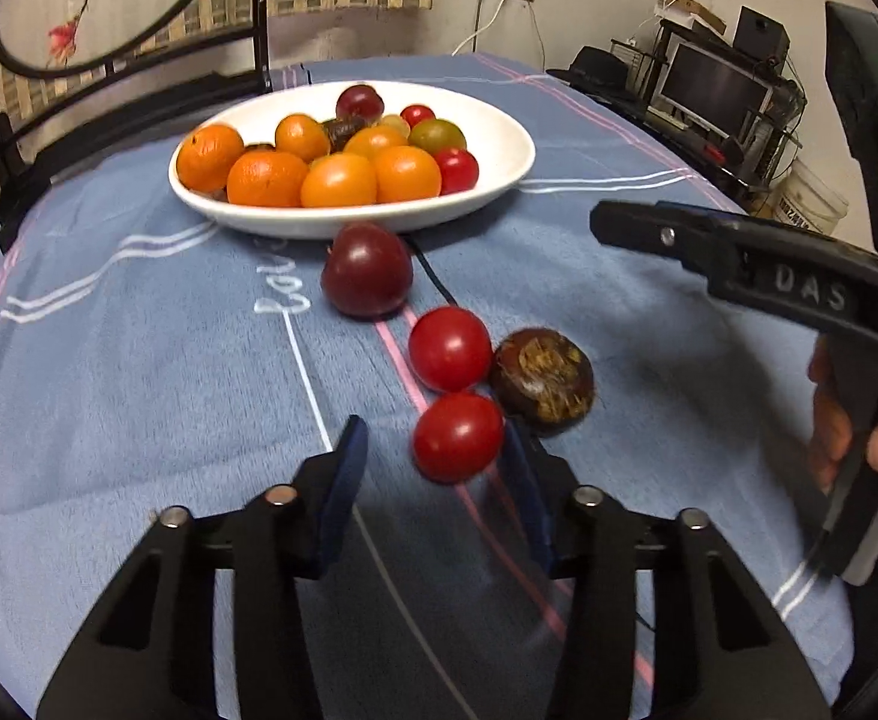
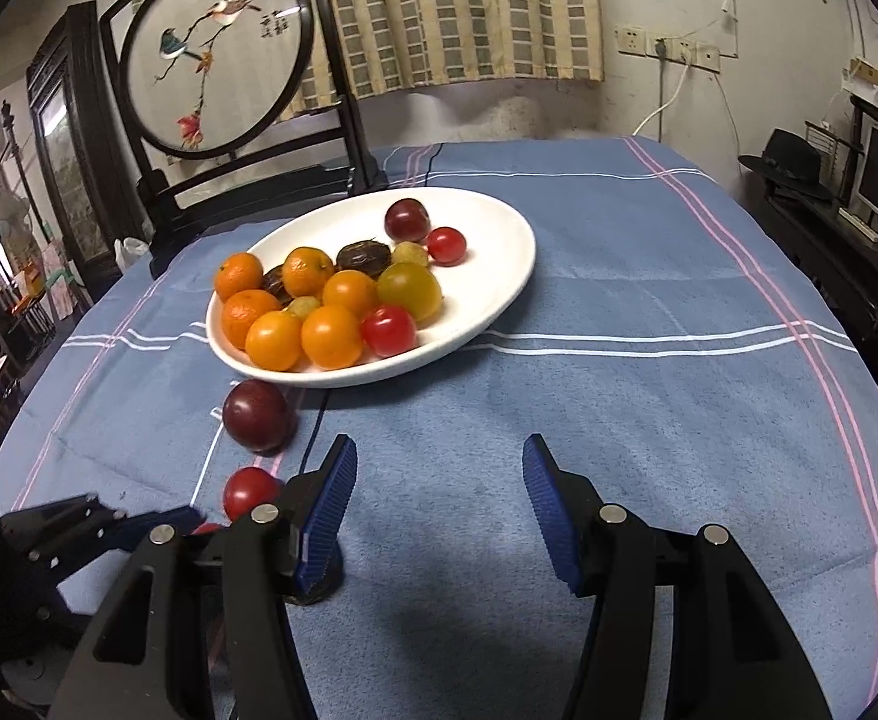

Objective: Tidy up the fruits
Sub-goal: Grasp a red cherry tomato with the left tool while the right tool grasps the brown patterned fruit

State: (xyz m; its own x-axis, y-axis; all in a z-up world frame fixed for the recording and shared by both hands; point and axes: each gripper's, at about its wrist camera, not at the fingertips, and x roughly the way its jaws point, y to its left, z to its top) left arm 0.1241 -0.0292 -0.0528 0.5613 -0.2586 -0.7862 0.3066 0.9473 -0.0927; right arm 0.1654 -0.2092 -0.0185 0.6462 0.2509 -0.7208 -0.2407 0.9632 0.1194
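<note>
A white oval plate point(image 1: 499, 138) point(image 2: 499, 294) holds oranges, red tomatoes, dark plums and other small fruit on the blue cloth. In front of it lie a dark plum point(image 1: 366, 270) point(image 2: 257, 415), a red tomato point(image 1: 449, 348) point(image 2: 249, 491), a second red tomato point(image 1: 458, 437) and a brown chestnut-like fruit point(image 1: 542, 381). My left gripper point(image 1: 435, 450) is open, with the near tomato between its fingertips, close to the right one. My right gripper point(image 2: 439, 468) is open and empty over bare cloth; it also shows in the left wrist view point(image 1: 613, 222), right of the loose fruit.
A dark wooden chair with a round embroidered panel point(image 2: 216, 54) stands behind the plate at the table's far left. A black cable point(image 1: 432, 276) runs on the cloth from the plate. A desk with a monitor point(image 1: 715, 84) stands off the right edge.
</note>
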